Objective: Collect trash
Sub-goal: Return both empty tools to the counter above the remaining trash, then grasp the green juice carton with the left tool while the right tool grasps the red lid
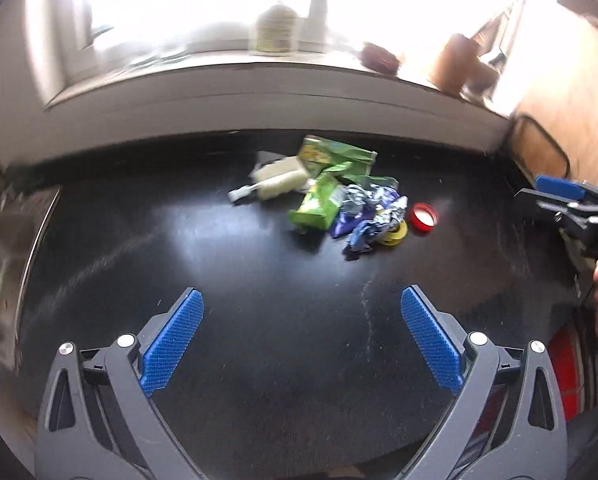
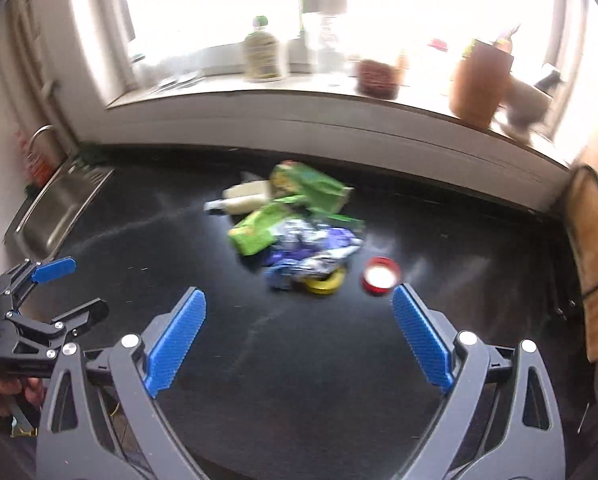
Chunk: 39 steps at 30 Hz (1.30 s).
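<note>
Left wrist view: the left hand-held gripper (image 1: 302,336) fills the lower frame, its blue pads (image 1: 173,346) spread wide with only bare black table (image 1: 139,240) between them — it grips nothing.
Right wrist view: the right hand-held gripper (image 2: 299,334) sits in the lower frame, jaws likewise wide apart and empty.
Trash pile: a loose heap in the middle of the frame in both views, well beyond either set of fingertips.
Green wrappers: one flattened green packet (image 1: 337,156) lies at the back of the heap, a second green packet (image 1: 317,204) in front of it, touching.
White bottle: a pale bottle (image 1: 277,180) lies on its side at the left of the heap, cap pointing left.
Blue foil: a crumpled blue-and-silver wrapper (image 1: 369,212) lies just right of the front green packet, partly over a yellow ring (image 1: 395,234).
Red cap: a red lid (image 1: 424,218) sits just beside the foil, open side up; in the right wrist view it lies just above the right pad's tip.
Other gripper: each view catches the other tool at its edge — far right in the left view, lower left in the right view, with fingers (image 2: 3,394) of a hand on its handle.
Sink: a steel sink (image 2: 59,204) at the left edge.
Windowsill: blurred pots and a bottle along the top, against bright glare.
</note>
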Motion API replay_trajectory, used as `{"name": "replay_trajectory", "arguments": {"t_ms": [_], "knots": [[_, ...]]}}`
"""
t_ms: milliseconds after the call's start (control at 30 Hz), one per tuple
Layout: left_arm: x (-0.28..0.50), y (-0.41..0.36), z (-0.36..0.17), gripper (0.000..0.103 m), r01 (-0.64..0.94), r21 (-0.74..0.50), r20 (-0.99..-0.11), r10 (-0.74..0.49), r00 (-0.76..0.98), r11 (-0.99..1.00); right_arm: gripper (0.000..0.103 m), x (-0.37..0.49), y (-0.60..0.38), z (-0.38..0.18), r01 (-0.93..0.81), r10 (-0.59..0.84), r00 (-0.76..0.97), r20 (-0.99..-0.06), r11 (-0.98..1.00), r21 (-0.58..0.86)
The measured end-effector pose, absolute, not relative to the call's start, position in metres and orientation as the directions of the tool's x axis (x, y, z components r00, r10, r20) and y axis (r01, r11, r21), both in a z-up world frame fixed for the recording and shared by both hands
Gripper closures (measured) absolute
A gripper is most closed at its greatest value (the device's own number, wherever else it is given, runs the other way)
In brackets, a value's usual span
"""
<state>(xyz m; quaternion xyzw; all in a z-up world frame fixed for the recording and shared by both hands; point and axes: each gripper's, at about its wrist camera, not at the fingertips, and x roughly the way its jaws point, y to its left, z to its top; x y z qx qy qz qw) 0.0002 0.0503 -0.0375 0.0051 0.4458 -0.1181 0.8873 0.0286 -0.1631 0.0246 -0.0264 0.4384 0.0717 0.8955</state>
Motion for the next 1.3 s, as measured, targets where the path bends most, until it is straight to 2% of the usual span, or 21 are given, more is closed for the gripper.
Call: {"name": "replay_trajectory", "arguments": {"t_ms": [433, 733, 933, 1067, 1233, 1267, 1300], "knots": [[0.071, 0.024, -0.072, 0.007, 0.252, -0.033, -0.836, -0.165, 0.523, 0.967, 0.012, 0.071, -0.197, -0.012, -0.125, 0.095, 0.560, -0.823, 0.992, 0.029], [0.139, 0.004, -0.124, 0.007, 0.296, -0.007, -0.862, -0.156, 0.482, 0.955, 0.012, 0.125, -0.212, -0.071, -0.139, 0.081, 0.500, -0.862, 0.990, 0.012], [0.188, 0.002, -0.156, 0.007, 0.302, -0.084, -0.860, -0.222, 0.459, 0.950, 0.012, 0.163, -0.225, -0.126, -0.135, 0.088, 0.419, -0.904, 0.990, 0.034], [0.205, -0.005, -0.172, 0.019, 0.337, -0.072, -0.875, -0.221, 0.430, 0.939, 0.013, 0.179, -0.232, -0.153, -0.131, 0.072, 0.381, -0.922, 0.991, 0.023], [0.214, -0.007, -0.185, 0.026, 0.359, -0.075, -0.881, -0.230, 0.413, 0.930, 0.016, 0.191, -0.238, -0.168, -0.132, 0.057, 0.361, -0.931, 0.991, 0.010], [0.216, -0.007, -0.187, 0.030, 0.363, -0.079, -0.882, -0.235, 0.408, 0.928, 0.021, 0.194, -0.237, -0.170, -0.138, 0.053, 0.357, -0.933, 0.990, 0.004], [0.217, -0.007, -0.188, 0.040, 0.363, -0.084, -0.882, -0.239, 0.406, 0.928, 0.025, 0.195, -0.236, -0.172, -0.149, 0.053, 0.352, -0.935, 0.989, 0.000]]}}
